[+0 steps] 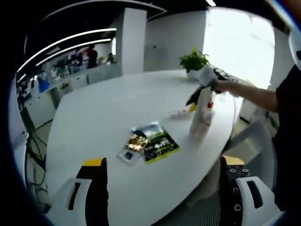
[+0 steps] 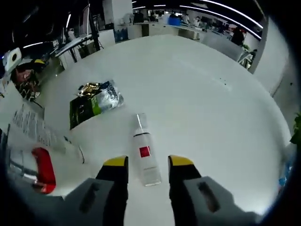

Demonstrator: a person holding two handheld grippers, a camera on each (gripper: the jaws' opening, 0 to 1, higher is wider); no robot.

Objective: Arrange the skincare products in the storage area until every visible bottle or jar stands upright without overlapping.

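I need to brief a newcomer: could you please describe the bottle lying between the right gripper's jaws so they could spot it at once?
On the large white table, look just ahead of the right gripper. A slim white bottle lies flat there, beside the green packet, marked by its small red square label.

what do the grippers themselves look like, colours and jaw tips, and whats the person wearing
Both the left gripper and the right gripper have black jaws capped with yellow tips, rising from light grey housings with dark slots. The left housings also show small round holes. In the left gripper view, the person wears a dark short sleeve.
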